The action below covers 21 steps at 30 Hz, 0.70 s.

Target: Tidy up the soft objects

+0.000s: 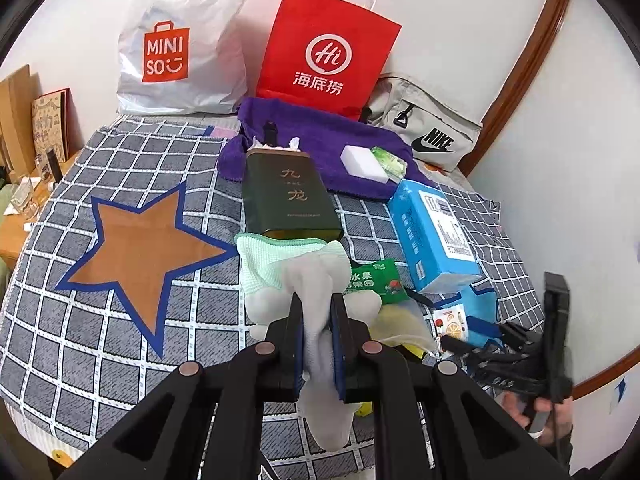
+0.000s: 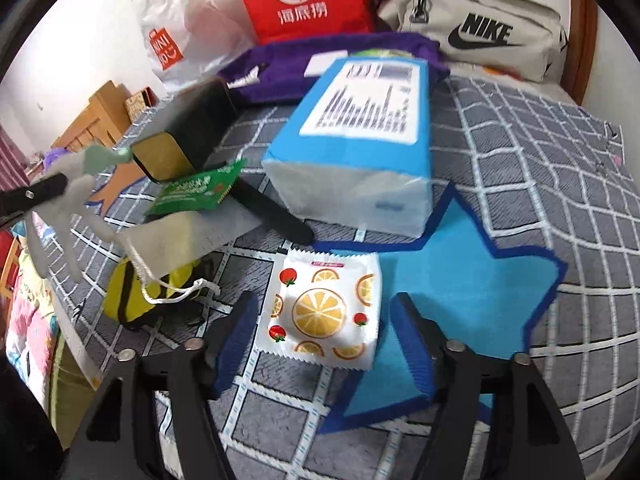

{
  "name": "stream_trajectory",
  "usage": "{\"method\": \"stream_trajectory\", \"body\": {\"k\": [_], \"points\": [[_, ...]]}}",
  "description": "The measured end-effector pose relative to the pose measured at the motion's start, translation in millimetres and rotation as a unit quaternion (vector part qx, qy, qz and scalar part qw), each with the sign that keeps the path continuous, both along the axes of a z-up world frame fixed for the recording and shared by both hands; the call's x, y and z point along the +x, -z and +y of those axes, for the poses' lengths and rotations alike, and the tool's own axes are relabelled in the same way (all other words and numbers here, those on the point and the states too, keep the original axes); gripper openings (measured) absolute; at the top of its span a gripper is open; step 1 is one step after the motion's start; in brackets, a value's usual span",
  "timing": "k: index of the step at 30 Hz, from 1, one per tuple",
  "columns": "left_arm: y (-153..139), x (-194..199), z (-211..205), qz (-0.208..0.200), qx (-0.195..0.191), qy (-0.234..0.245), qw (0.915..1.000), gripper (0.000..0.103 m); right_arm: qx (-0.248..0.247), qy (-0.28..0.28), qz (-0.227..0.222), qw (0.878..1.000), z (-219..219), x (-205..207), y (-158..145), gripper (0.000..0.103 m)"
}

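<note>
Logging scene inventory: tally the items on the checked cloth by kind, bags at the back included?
Bags: 3: MINISO bag, red paper bag, Nike pouch
Boxes: 2: dark tin, blue tissue pack
Sachets: 2: green sachet, orange-print sachet
Cloth items: 3: purple towel, glove, drawstring pouch
Sponge: 1: white sponge
Total: 11

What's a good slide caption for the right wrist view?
Open right gripper poised over an orange-print sachet on the checked blanket.
</note>
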<state>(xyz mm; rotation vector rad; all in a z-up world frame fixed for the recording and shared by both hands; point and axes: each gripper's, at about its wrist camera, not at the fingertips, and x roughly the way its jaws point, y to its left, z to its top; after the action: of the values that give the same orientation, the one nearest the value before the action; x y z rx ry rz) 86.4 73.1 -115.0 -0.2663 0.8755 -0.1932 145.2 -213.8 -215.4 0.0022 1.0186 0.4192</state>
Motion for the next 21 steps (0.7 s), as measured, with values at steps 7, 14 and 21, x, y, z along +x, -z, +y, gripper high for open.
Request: {"method": "stream_trajectory", "body": {"k": [7,14,21], "points": [[-1,4,-1,0.001,0.001,0.0,1.0,0.012,-0.07,0.017,-0.057,0.996,20,-9,6,0.063],[3,9,2,0.008,-0.006,-0.005,0.9999,0.012,-0.067,0.009,-0.06,0.996,8,-15,3,0.018],[-3,14,3,0.004,-0.008,-0.003,1.0,0.012,-0.019,0.004,-0.04,0.999,-5,-12,-13,0.013]]}}
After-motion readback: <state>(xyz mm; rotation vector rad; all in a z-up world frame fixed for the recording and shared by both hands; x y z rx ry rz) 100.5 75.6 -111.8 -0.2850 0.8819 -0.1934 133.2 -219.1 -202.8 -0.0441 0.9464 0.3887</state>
